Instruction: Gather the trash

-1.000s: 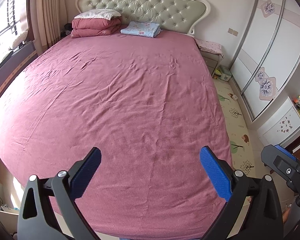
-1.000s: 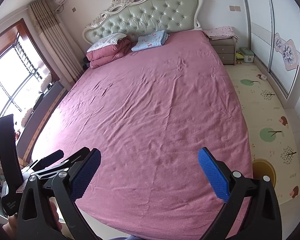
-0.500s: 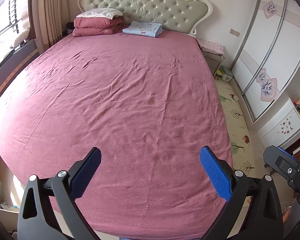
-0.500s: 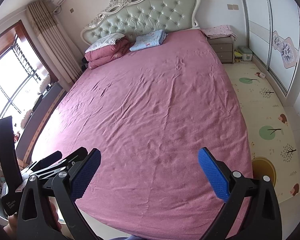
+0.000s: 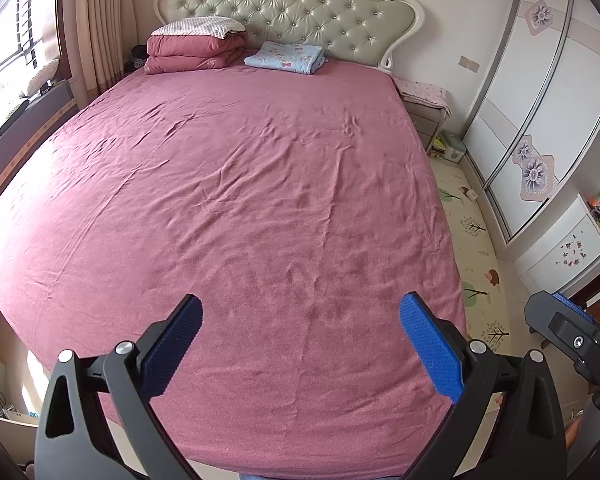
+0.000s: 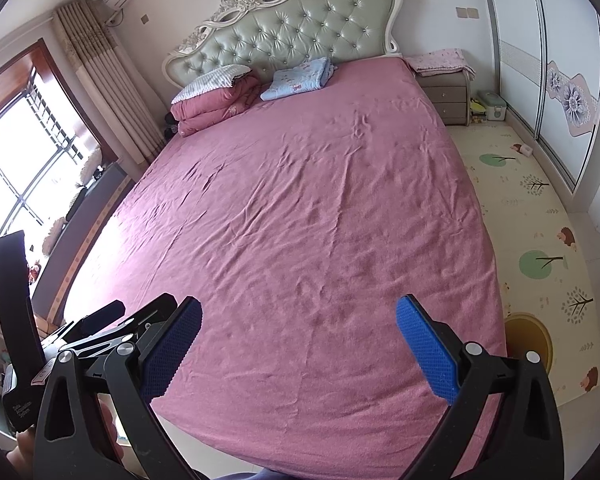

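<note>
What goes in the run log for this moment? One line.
left hand-held gripper: open, empty | right hand-held gripper: open, empty | both over bed | trash: none visible

left gripper (image 5: 300, 344) jaws wide apart, right gripper (image 6: 298, 344) likewise

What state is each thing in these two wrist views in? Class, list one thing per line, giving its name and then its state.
Left gripper: open, empty, above the foot of the bed.
Right gripper: open, empty, above the foot of the bed.
Pink bed sheet: spread flat, lightly wrinkled.
Dark pink quilt: folded, by the headboard.
Light blue blanket: folded, beside the quilt.
White sliding wardrobe doors: shut.
Grey nightstand drawers: shut.
</note>
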The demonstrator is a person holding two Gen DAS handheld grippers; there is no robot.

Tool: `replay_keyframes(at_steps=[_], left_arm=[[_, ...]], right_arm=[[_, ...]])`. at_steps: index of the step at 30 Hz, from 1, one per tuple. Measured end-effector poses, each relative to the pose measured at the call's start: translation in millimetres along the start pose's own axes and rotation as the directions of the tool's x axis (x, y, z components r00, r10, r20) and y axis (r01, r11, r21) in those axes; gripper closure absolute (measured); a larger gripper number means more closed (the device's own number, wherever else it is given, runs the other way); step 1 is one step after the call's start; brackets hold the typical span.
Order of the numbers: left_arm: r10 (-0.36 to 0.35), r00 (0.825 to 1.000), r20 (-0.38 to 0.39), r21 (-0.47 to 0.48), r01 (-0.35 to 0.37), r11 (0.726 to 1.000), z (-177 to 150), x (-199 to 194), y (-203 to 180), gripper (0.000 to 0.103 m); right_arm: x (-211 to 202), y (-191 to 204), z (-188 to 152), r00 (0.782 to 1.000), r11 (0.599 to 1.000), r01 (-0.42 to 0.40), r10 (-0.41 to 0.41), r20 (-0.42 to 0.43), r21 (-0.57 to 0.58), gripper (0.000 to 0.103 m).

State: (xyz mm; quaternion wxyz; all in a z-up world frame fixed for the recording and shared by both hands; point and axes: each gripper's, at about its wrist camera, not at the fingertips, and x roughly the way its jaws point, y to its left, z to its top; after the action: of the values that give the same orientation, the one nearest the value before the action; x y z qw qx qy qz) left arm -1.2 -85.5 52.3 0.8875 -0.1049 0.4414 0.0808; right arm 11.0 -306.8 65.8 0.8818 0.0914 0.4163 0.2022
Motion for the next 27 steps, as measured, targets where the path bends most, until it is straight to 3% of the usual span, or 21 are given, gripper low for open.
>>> replay_keyframes(at_steps=[27], left_arm=[[-0.010, 1.000, -0.011, 0.007, 0.010, 1.000, 3.0, 6.3, 1.5, 0.004]], right_arm=[[3.9, -2.0, -4.0, 1.000, 1.000, 0.001, -0.001, -0.008, 0.001, 0.009]])
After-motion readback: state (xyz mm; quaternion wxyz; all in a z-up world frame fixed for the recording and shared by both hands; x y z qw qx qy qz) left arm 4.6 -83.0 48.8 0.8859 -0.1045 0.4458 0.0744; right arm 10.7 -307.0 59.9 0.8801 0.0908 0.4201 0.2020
